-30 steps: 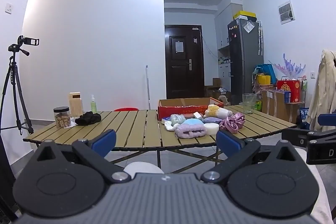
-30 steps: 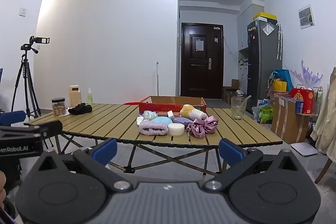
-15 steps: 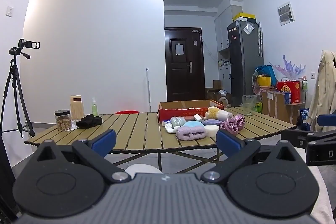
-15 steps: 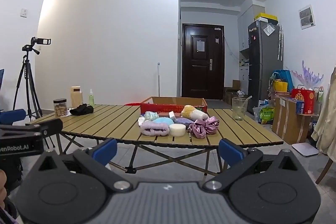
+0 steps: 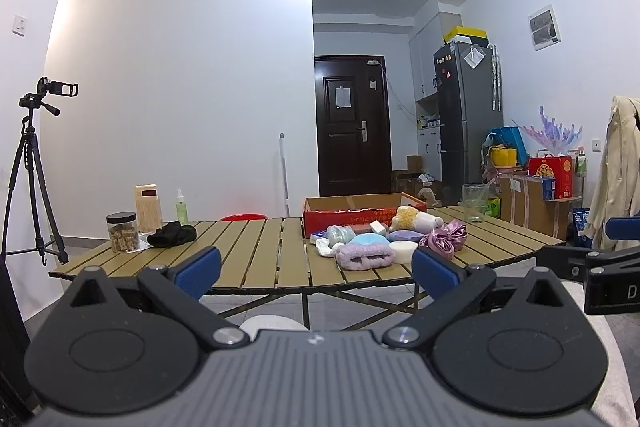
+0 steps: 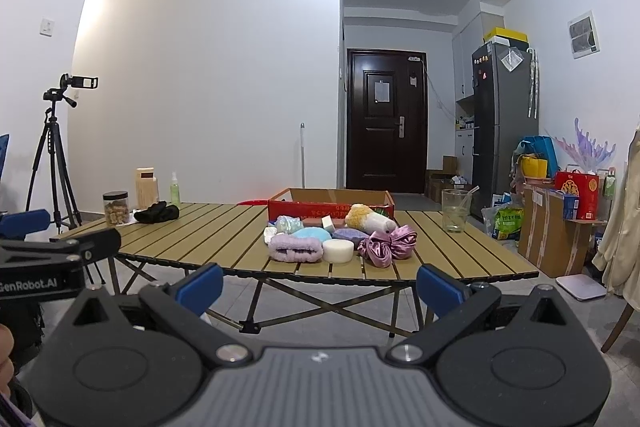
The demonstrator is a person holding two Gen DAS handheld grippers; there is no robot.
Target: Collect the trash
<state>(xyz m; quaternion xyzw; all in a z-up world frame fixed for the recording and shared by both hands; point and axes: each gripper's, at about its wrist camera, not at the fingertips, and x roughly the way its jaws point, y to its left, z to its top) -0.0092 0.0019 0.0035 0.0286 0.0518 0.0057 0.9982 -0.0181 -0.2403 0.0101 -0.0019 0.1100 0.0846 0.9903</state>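
A slatted wooden folding table [image 5: 256, 259] [image 6: 224, 235] stands ahead of both grippers. On it lies a cluster of soft items: a purple fuzzy band [image 5: 365, 255] [image 6: 295, 247], a white round puck [image 5: 403, 251] [image 6: 338, 251], a pink satin scrunchie [image 5: 447, 237] [image 6: 387, 243], a light blue item [image 6: 312, 233] and a plush toy [image 6: 370, 218]. Behind them sits a red cardboard box [image 5: 360, 211] [image 6: 330, 201]. My left gripper [image 5: 316, 269] and right gripper [image 6: 319, 283] are both open, empty and well short of the table.
A cookie jar [image 5: 122, 231], a beige box [image 5: 147, 202], a green spray bottle [image 5: 182, 206] and a black cloth [image 5: 172, 234] sit at the table's left end. A glass with a straw [image 6: 455, 209] stands at the right. Around stand a tripod [image 6: 56, 155], a fridge [image 6: 504, 131] and boxes [image 6: 556, 231].
Both views have drifted slightly, with the table sitting a little lower in frame. Both grippers stay open and empty.
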